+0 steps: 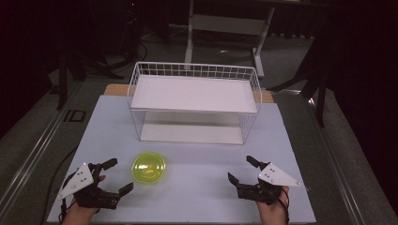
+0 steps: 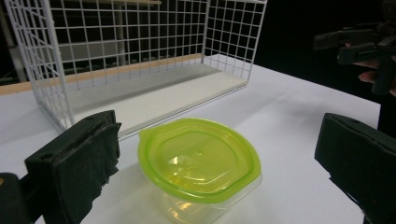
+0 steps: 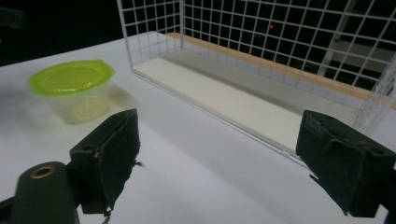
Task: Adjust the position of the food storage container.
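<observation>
The container [image 1: 149,168] is clear plastic under a translucent lime-green lid [image 2: 198,157] — the brightest colour here. The wire rack [image 1: 195,70] is white, its walls a square grid pattern, with plain white shelves. The worktop [image 1: 197,197] is pale blue-white. Both grippers' fingers [image 3: 112,154] are matt black — each gripper topped by a light grey plate [image 1: 77,180].

Only the letters "ID" read, on the floor [image 1: 74,116] left of the table
</observation>
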`<action>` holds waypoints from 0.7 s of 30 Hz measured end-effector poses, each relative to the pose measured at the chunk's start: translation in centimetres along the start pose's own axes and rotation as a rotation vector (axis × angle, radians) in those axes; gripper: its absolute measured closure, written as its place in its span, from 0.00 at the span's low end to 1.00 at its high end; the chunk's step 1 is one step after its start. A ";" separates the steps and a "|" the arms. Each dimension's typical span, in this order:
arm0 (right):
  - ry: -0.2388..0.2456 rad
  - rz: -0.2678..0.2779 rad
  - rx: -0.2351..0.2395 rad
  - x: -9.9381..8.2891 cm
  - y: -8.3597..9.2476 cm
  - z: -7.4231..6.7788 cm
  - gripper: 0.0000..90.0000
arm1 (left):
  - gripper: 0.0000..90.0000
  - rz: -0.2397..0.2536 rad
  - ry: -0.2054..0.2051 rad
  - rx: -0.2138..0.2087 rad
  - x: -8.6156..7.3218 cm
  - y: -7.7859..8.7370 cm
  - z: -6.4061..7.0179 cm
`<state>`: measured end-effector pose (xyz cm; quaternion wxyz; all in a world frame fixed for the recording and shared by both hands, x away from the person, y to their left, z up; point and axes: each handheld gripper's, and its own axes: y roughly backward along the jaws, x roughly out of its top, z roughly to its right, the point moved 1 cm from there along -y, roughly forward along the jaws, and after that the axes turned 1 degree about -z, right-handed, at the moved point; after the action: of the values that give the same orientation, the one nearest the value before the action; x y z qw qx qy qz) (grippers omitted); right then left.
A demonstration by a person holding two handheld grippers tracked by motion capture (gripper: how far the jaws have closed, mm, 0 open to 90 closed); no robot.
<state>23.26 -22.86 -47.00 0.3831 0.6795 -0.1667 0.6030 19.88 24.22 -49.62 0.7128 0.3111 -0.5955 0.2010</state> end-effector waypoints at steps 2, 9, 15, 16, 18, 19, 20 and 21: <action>0.004 0.000 -0.003 0.2 0.1 -0.2 0.15 | 0.01 0.012 -0.007 -0.007 0.1 0.1 0.1; -0.012 0.026 0.021 0.7 0.2 -0.7 0.15 | 0.01 0.021 -0.004 0.002 0.4 0.4 -0.1; -0.033 0.034 0.037 0.9 0.3 -0.9 0.15 | 0.01 -0.032 0.039 0.008 2.1 0.9 -0.9; -0.039 0.036 0.043 0.9 0.3 -0.9 0.15 | 0.01 -0.047 0.047 0.019 2.1 0.9 -1.1; -0.039 0.035 0.044 0.9 0.3 -1.0 0.15 | 0.01 -0.054 0.044 0.026 2.0 0.9 -1.3; -0.036 0.035 0.047 0.9 0.3 -1.0 0.15 | 0.06 -0.065 0.043 0.037 1.8 1.0 -1.6; -0.032 0.033 0.046 0.9 0.2 -1.0 0.15 | 0.12 -0.070 0.054 0.053 1.5 1.4 -2.3; -0.032 0.033 0.046 0.9 0.2 -1.0 0.15 | 0.19 -0.070 0.054 0.053 1.5 1.4 -2.3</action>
<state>22.62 -22.09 -46.12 0.3546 0.6949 -0.1699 0.6021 20.97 26.67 -48.10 0.7267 0.3449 -0.5595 0.2001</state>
